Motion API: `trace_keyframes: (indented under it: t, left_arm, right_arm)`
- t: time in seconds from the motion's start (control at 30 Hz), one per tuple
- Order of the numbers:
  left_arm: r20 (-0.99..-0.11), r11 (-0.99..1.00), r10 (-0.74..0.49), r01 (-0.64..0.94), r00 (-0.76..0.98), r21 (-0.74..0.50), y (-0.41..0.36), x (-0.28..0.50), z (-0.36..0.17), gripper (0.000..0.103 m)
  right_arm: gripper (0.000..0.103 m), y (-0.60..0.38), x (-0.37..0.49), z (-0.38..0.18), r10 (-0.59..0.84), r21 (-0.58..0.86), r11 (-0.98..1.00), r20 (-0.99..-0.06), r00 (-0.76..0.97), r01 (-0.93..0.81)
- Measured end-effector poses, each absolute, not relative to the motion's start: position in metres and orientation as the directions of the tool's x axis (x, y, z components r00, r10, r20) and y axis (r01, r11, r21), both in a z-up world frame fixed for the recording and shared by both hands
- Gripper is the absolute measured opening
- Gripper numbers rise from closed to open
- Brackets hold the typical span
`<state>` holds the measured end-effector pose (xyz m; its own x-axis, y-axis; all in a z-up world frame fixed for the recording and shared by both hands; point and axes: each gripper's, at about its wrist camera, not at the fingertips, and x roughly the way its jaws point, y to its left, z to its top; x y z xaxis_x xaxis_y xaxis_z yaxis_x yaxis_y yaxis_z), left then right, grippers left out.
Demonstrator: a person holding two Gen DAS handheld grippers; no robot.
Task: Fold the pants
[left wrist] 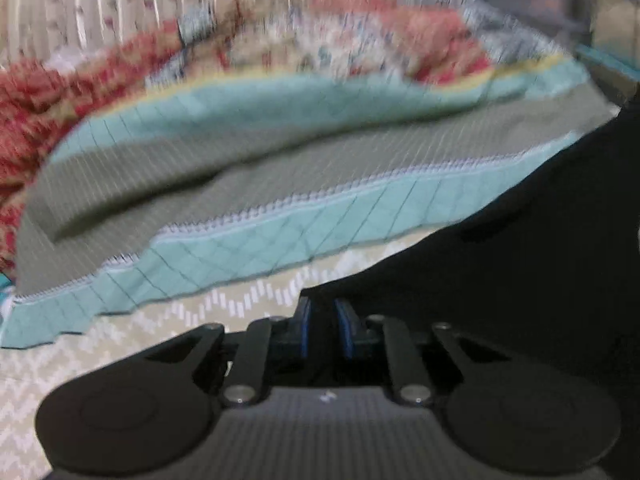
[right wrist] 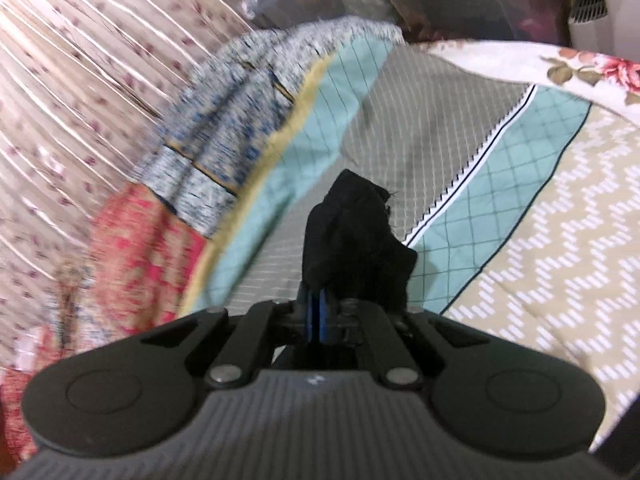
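My right tool [right wrist: 320, 304] is clamped on a bunched corner of the black pants [right wrist: 356, 236], which rises just past its blue pads [right wrist: 316, 316] and hides the grey checked band of the bedspread [right wrist: 404, 140] behind it. My left tool [left wrist: 323, 320] has its pads [left wrist: 303, 322] slightly apart with nothing between them; in that view the pants [left wrist: 520, 260] spread as a dark mass from the near right, touching the tool's right side and covering the beige zigzag part of the bedspread [left wrist: 160, 332] there. Beyond the left tool lie the teal quilted stripe and the grey band, with a rumpled red floral cloth [left wrist: 48, 96] at the far left. In the right view, a blue-grey patterned cloth [right wrist: 224, 136] lies heaped at the far left edge of the bed, a rose-print sheet [right wrist: 580, 68] at the far right, and a striped floral curtain [right wrist: 80, 60] hangs behind. Both views are blurred.
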<state>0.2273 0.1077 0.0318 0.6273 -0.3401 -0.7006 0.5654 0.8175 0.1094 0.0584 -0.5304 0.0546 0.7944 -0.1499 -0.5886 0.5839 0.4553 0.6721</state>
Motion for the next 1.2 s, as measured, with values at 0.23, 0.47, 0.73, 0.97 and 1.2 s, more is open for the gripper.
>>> trace_keyframes:
  t: [0.23,0.47,0.73,0.97,1.2]
  left_arm:
    - [-0.570,0.839,-0.409,0.539,0.712,0.072,0.140,0.120,0.094,0.013]
    - [-0.560,0.863,-0.402,0.504,0.725,0.031,0.166,0.004,0.092,0.013]
    - [-0.727,0.894,-0.343,0.444,0.594,-0.059,0.170,-0.064,0.029,0.028]
    - [-0.580,0.871,-0.488,0.322,0.652,-0.371,0.239,-0.079,0.068,0.052]
    - [-0.571,0.852,-0.471,0.180,0.672,-0.491,0.243,-0.030,0.064,0.051]
  right_arm:
    - [0.006,-0.524,-0.054,0.077,-0.158,0.759,0.417,-0.482,0.862,0.501]
    - [0.006,-0.513,-0.199,0.027,-0.163,0.794,0.303,-0.502,0.850,0.527]
    - [0.029,-0.504,-0.278,-0.077,-0.112,0.763,0.001,-0.642,0.758,0.647]
    - [0.044,-0.516,-0.291,-0.065,-0.178,0.840,-0.035,-0.539,0.823,0.542]
    - [0.035,-0.525,-0.270,-0.084,-0.122,0.825,-0.038,-0.564,0.817,0.564]
